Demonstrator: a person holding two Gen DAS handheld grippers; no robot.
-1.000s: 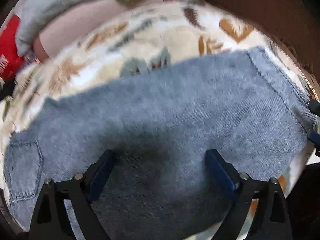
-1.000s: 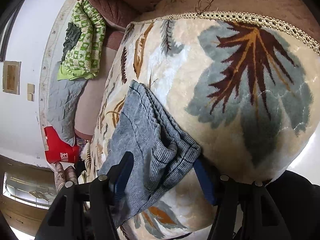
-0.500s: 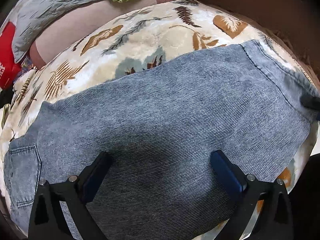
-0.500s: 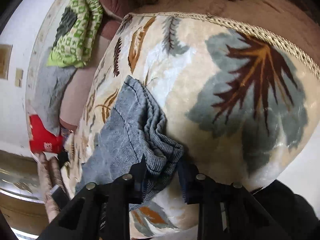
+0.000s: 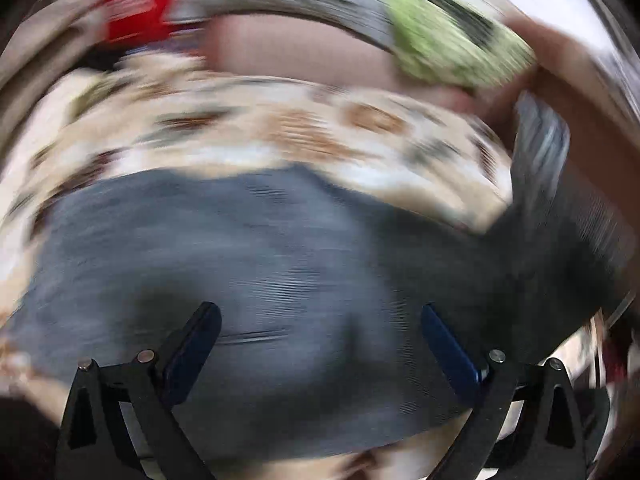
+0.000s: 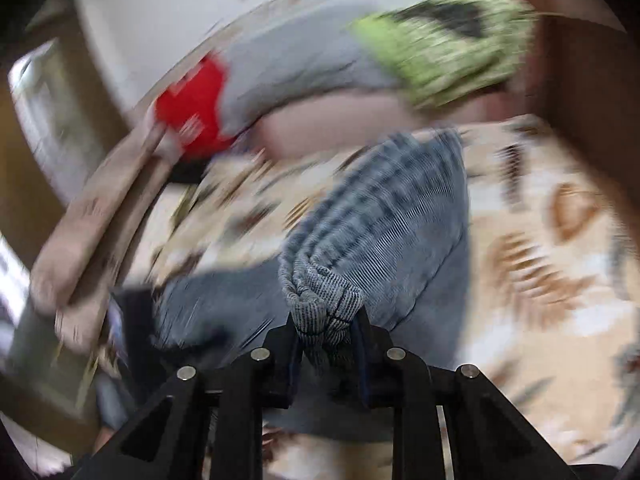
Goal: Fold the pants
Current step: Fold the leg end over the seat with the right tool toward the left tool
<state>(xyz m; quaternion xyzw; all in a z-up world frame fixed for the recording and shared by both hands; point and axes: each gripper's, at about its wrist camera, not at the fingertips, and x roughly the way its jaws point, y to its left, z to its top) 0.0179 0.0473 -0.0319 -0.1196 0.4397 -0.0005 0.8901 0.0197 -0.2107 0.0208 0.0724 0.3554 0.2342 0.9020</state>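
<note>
Lying spread across leaf-patterned cream blanket (image 5: 248,136): blue-grey denim pants (image 5: 280,264). Gaping wide above the denim, gripping nothing: left gripper (image 5: 320,324). Pinching a bunched hem of the pants (image 6: 324,304), lifted off the blanket: right gripper (image 6: 326,336). Blurring behind: green patterned cloth (image 6: 448,44), red bag (image 6: 192,104).

Left wrist view: heavy motion blur smears everything beyond my tongs; my left gripper (image 5: 320,316) alone stays sharp. Light is soft, diffuse, moderately dim. A dark shadow patch sits on the jeans (image 5: 280,272) between my fingers. Fisheye bending curves the edges, corners black.

Right wrist view: blur streaks the leaf-print blanket (image 6: 552,240) and background. My right gripper (image 6: 326,332) and the denim bunched in it are crisp. The white wall (image 6: 160,20) reads brightest, upper left.
</note>
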